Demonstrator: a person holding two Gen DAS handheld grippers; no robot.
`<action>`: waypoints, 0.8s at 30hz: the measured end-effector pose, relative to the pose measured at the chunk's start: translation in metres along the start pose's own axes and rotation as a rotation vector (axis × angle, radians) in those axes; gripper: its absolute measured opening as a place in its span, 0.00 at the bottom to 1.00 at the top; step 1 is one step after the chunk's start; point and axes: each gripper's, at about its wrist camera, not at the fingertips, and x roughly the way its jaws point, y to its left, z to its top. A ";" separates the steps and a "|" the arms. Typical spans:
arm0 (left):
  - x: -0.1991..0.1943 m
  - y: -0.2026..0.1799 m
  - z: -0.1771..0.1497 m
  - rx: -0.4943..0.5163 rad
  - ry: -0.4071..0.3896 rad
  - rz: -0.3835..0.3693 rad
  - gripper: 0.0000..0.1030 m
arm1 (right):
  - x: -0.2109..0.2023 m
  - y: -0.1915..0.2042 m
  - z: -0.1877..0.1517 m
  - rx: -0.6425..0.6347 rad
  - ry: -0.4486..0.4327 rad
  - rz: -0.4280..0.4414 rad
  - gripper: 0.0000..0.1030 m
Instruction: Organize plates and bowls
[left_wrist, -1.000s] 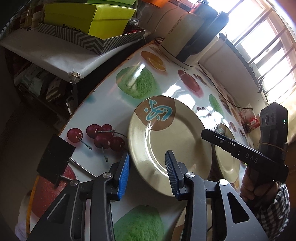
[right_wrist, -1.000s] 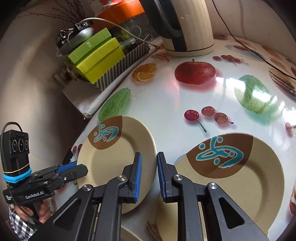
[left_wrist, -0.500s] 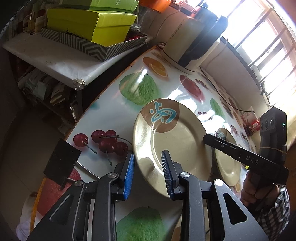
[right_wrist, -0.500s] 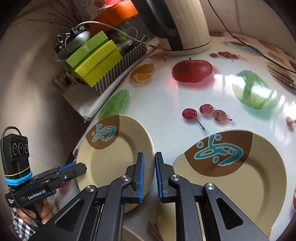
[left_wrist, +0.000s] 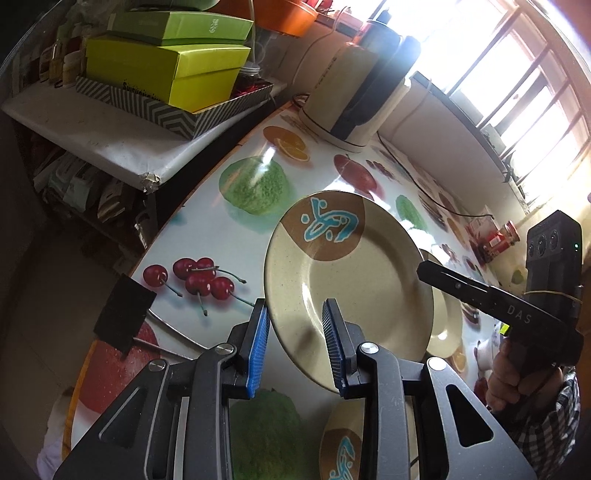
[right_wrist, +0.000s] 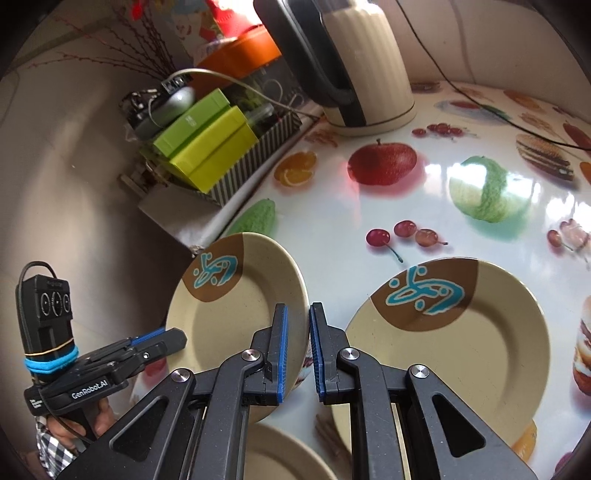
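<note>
L gripper (left_wrist: 295, 343) has its jaws around the near rim of the lifted plate (left_wrist: 354, 280), w/ the blue pads on either side of the edge; I can't tell if they're pinching it or just bracketing. R gripper (right_wrist: 297, 350) sits at the opposite rim of that same plate (right_wrist: 236, 306), jaws nearly closed w/ the edge between the pads; firm contact unclear from here too. Plate is tilted up off the counter (left_wrist: 207, 221), brown patch w/ teal squiggle on its far side.

A 2nd plate (right_wrist: 461, 339) lies flat on the counter just right of the R gripper, same pattern. In the L wrist view it shows partly behind the lifted one (left_wrist: 445, 317). A 3rd plate (left_wrist: 343, 443) peeks out at the bottom, below the L jaws; also seen low in the R view (right_wrist: 280, 458).

Kettle (right_wrist: 354, 62) stands at the back of the counter, cream w/ dark handle. Beside the counter, on a shelf, green boxes (left_wrist: 166, 70) are stacked in a striped tray (left_wrist: 173, 110).
</note>
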 end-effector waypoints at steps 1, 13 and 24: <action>-0.001 -0.001 -0.001 0.001 -0.001 -0.002 0.30 | -0.004 0.001 -0.002 0.002 -0.006 0.000 0.12; -0.019 -0.022 -0.026 0.050 -0.002 -0.020 0.30 | -0.044 0.002 -0.035 0.032 -0.044 -0.006 0.12; -0.022 -0.034 -0.060 0.080 0.040 -0.037 0.30 | -0.071 -0.002 -0.079 0.087 -0.062 -0.032 0.12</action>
